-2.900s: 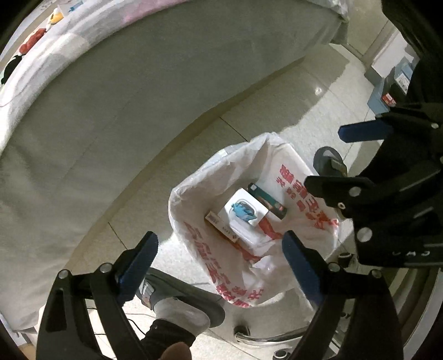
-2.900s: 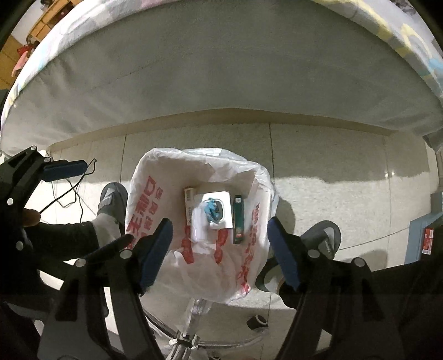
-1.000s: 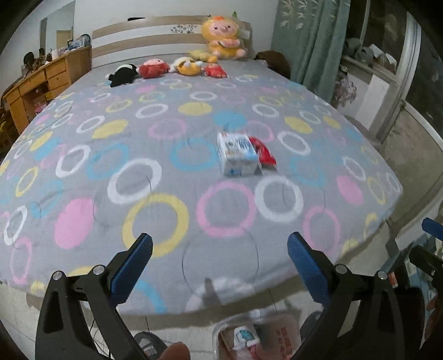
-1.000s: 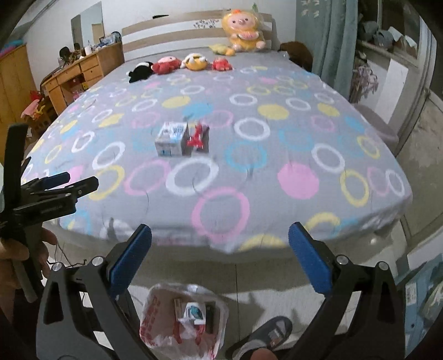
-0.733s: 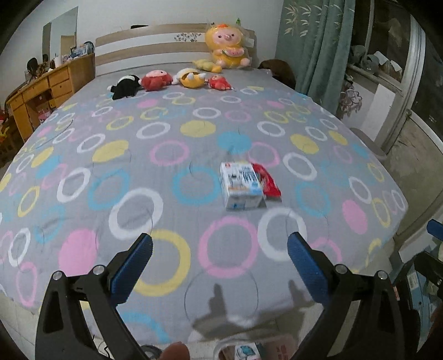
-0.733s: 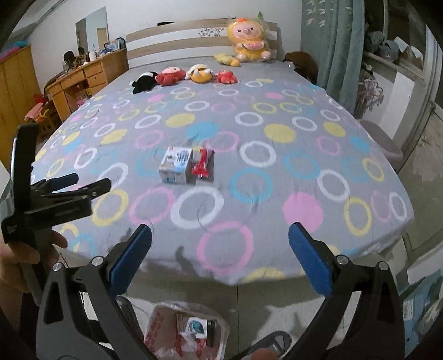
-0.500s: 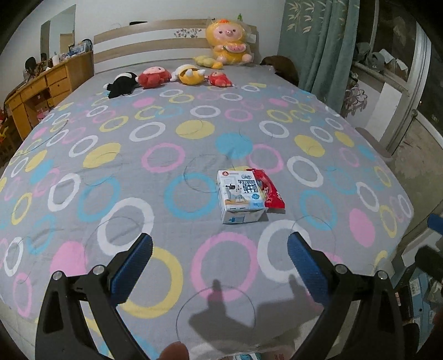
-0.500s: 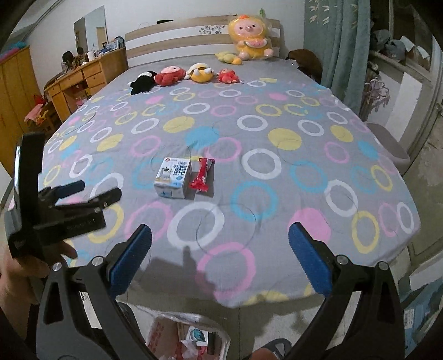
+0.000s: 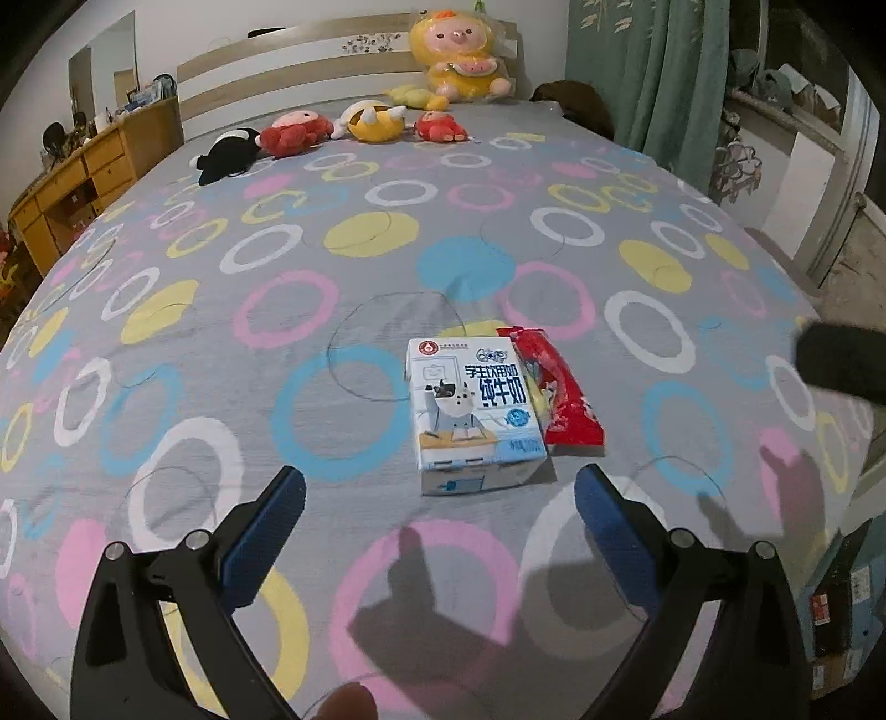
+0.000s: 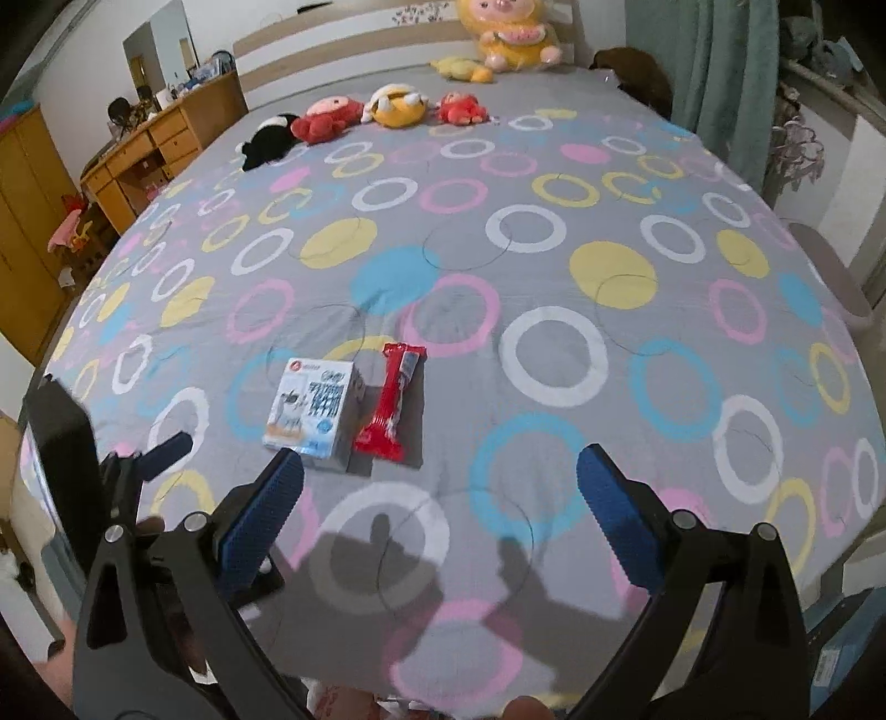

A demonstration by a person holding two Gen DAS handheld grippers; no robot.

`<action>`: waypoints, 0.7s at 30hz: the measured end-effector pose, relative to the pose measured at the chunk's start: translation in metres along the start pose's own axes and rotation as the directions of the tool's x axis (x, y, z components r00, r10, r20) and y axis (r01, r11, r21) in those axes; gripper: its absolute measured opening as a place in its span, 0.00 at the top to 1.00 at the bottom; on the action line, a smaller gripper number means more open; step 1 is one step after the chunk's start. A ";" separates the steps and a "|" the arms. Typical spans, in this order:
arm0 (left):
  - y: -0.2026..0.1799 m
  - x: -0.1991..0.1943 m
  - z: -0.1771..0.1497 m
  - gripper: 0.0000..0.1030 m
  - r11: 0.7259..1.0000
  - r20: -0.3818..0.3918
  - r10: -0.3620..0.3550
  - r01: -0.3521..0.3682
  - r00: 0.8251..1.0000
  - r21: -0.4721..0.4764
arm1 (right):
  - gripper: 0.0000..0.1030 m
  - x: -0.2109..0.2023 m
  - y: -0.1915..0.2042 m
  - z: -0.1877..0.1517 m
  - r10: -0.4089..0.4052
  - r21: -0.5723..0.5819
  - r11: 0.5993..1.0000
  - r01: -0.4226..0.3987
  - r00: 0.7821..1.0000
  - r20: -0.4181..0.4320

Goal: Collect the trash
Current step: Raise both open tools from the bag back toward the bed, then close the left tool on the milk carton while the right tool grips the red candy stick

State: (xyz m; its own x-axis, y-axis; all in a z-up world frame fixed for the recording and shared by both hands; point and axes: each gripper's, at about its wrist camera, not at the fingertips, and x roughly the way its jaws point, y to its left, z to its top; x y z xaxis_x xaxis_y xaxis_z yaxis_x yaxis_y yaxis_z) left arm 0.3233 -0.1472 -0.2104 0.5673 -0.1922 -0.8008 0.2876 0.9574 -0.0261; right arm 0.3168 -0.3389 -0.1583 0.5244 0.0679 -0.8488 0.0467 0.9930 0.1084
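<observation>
A white and blue milk carton (image 9: 473,410) lies on the bed's grey spread with coloured rings (image 9: 343,310). A red snack wrapper (image 9: 559,387) lies against its right side. My left gripper (image 9: 440,529) is open and empty, just short of the carton. In the right wrist view the carton (image 10: 313,407) and the wrapper (image 10: 390,404) lie ahead to the left. My right gripper (image 10: 440,518) is open and empty, short of the wrapper. The left gripper also shows at that view's left edge (image 10: 160,451).
Several plush toys (image 9: 360,119) line the headboard, with a big yellow one (image 9: 457,52). A wooden desk (image 9: 83,177) stands on the left, green curtains (image 9: 642,72) on the right. The bed's near edge runs below both grippers.
Both grippers rose from over the trash bag on the floor to bed height and moved in over the spread towards the carton and wrapper. The bag has dropped out of view.
</observation>
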 end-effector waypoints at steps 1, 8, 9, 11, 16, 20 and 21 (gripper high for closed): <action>0.000 0.004 0.001 0.08 1.000 0.001 -0.002 0.002 1.000 -0.004 | 0.06 0.006 0.000 0.003 0.002 -0.001 1.000 -0.002 1.000 -0.008; -0.004 0.027 0.004 0.08 1.000 -0.003 0.022 -0.022 1.000 -0.006 | 0.06 0.060 0.003 0.023 0.037 0.006 0.999 -0.037 0.995 -0.089; -0.004 0.030 0.005 0.08 1.000 -0.003 0.021 -0.021 1.000 -0.012 | 0.06 0.066 0.003 0.024 0.042 0.011 0.999 -0.041 0.995 -0.095; -0.005 0.036 0.006 0.08 1.000 -0.013 0.022 -0.022 1.000 -0.019 | 0.06 0.078 0.002 0.025 0.050 0.021 0.999 -0.048 0.993 -0.110; -0.003 0.047 0.008 0.08 0.998 -0.021 0.022 -0.023 1.000 -0.052 | 0.06 0.101 -0.003 0.027 0.065 0.052 0.997 -0.058 0.989 -0.130; -0.006 0.054 0.009 0.08 0.998 -0.025 0.027 -0.028 0.999 -0.048 | 0.06 0.118 -0.006 0.026 0.073 0.072 0.995 -0.063 0.986 -0.150; -0.006 0.057 0.009 0.08 0.998 -0.035 0.019 -0.021 0.999 -0.053 | 0.06 0.122 -0.007 0.026 0.074 0.076 0.995 -0.063 0.985 -0.154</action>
State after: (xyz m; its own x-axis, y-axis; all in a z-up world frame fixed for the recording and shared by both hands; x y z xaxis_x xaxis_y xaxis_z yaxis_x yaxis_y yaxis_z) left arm 0.3607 -0.1661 -0.2503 0.5451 -0.1662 -0.8217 0.2340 0.9714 -0.0412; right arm 0.4026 -0.3399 -0.2490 0.3896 0.1554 -0.9078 0.0777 0.9766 0.2005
